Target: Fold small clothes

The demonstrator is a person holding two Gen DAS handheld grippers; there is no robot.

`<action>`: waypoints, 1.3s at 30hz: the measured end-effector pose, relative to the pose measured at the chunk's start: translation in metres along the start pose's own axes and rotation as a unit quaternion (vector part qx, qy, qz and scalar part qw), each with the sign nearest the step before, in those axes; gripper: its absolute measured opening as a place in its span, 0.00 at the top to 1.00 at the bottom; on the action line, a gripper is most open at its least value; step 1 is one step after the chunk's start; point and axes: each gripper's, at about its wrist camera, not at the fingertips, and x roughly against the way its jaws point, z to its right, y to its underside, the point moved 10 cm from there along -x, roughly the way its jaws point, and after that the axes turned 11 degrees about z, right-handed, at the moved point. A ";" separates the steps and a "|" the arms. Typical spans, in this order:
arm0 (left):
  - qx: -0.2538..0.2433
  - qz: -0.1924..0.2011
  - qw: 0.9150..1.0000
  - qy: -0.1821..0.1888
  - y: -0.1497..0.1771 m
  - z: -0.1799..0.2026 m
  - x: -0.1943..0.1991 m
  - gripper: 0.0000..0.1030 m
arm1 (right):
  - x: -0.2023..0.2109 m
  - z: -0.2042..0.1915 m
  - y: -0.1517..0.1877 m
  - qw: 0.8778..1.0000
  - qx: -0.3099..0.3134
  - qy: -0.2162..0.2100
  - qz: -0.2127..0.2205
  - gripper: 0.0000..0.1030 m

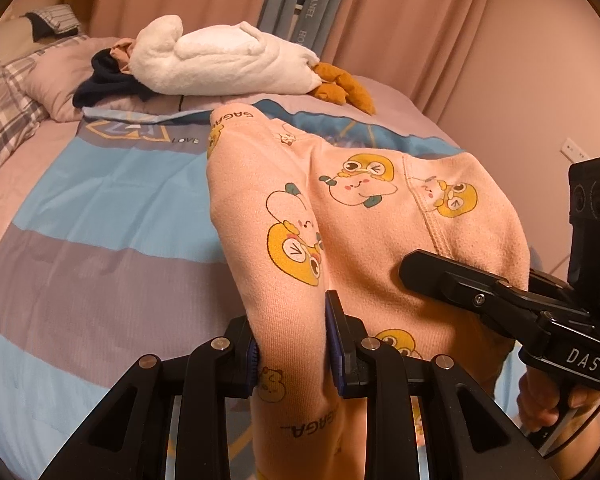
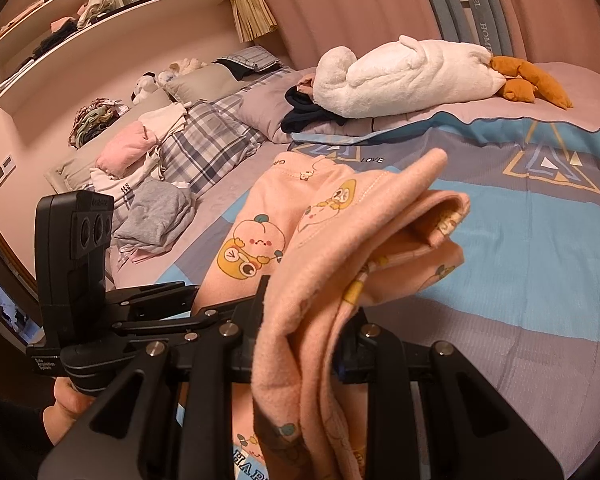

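A small peach-pink garment [image 1: 364,216] printed with yellow cartoon animals hangs bunched above the bed. My left gripper [image 1: 294,354] is shut on a fold of it near its lower edge. My right gripper [image 2: 300,354] is shut on another bunched part of the same garment [image 2: 324,240], whose loose folds stick up and to the right. In the left wrist view the right gripper [image 1: 480,292] reaches in from the right against the cloth. In the right wrist view the left gripper [image 2: 160,312] sits at the left, its tips hidden behind the garment.
The bed has a blue, grey and pink striped cover [image 2: 520,248]. A white plush goose [image 2: 404,76] and dark clothes [image 2: 312,112] lie at the far end. Folded and loose clothes [image 2: 152,216] and plaid pillows [image 2: 208,144] lie to the left. Shelves [image 2: 60,32] hang above.
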 end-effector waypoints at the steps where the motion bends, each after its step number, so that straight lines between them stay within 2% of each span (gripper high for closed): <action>1: 0.000 -0.001 1.000 0.000 0.000 0.000 -0.001 0.75 | -0.002 0.002 -0.001 1.000 0.000 0.000 -0.001 0.75; 24: 0.002 -0.020 1.000 -0.006 -0.018 -0.025 -0.058 0.75 | -0.052 0.044 -0.011 1.000 -0.013 0.007 -0.008 0.75; 39: 0.004 -0.033 0.999 -0.019 -0.017 -0.043 -0.089 0.75 | -0.090 0.063 -0.011 0.999 -0.017 0.011 -0.025 0.75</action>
